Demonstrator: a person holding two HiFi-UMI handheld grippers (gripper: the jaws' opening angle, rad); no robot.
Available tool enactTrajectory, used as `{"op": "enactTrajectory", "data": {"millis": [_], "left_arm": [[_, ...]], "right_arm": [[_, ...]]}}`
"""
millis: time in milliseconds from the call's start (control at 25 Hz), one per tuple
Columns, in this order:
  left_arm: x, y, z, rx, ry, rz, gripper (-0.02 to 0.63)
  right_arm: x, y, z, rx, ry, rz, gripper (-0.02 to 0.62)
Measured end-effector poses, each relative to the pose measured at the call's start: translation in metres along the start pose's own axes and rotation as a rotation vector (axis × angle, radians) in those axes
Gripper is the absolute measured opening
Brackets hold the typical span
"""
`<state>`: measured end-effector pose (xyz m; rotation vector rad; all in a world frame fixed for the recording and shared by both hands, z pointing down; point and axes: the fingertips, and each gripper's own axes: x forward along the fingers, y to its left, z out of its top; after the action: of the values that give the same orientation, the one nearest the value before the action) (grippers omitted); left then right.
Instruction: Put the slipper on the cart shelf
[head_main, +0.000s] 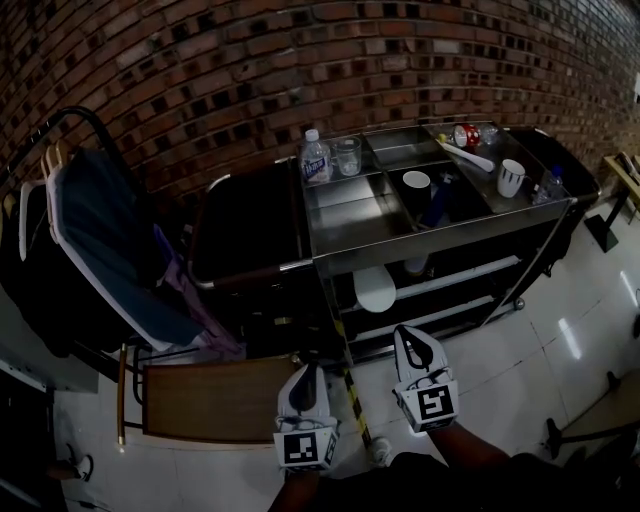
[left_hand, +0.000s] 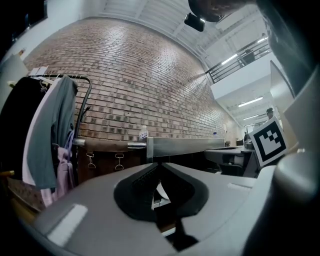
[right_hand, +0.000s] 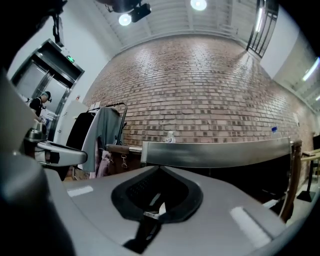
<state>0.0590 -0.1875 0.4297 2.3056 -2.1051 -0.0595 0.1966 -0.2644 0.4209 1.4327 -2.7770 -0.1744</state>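
Observation:
A white slipper (head_main: 376, 288) lies on the middle shelf of the steel cart (head_main: 440, 228), under its top tray. Both grippers hang low over the floor in front of the cart, well short of the slipper. My left gripper (head_main: 308, 370) is shut and holds nothing; its jaws meet at the tip (left_hand: 159, 163) in the left gripper view. To its right, my right gripper (head_main: 406, 332) is also shut and empty, its jaws closed together (right_hand: 160, 168). The cart's top edge (right_hand: 215, 152) stretches across ahead of it. Neither gripper view shows the slipper.
The cart top carries a water bottle (head_main: 316, 158), a glass (head_main: 347, 155), a dark mug (head_main: 416, 183) and a white mug (head_main: 511, 177). A clothes rack with garments (head_main: 100, 240) stands at the left. A wooden board (head_main: 215, 400) lies on the floor beside striped tape (head_main: 352, 390).

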Motion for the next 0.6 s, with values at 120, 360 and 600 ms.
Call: {"op": "enactTrajectory", "data": {"millis": [120, 360, 600], "left_arm": [[0.000, -0.002, 0.001, 0.003, -0.001, -0.004, 0.031], [0.001, -0.011, 0.005, 0.013, -0.012, -0.014, 0.031], [0.001, -0.012, 0.005, 0.017, -0.012, -0.016, 0.031]], "right_arm": [[-0.002, 0.002, 0.006, -0.012, -0.027, 0.014, 0.002], [-0.008, 0.011, 0.021, -0.064, -0.101, 0.062, 0.002], [-0.010, 0.017, 0.023, -0.102, -0.109, 0.081, 0.002]]}}
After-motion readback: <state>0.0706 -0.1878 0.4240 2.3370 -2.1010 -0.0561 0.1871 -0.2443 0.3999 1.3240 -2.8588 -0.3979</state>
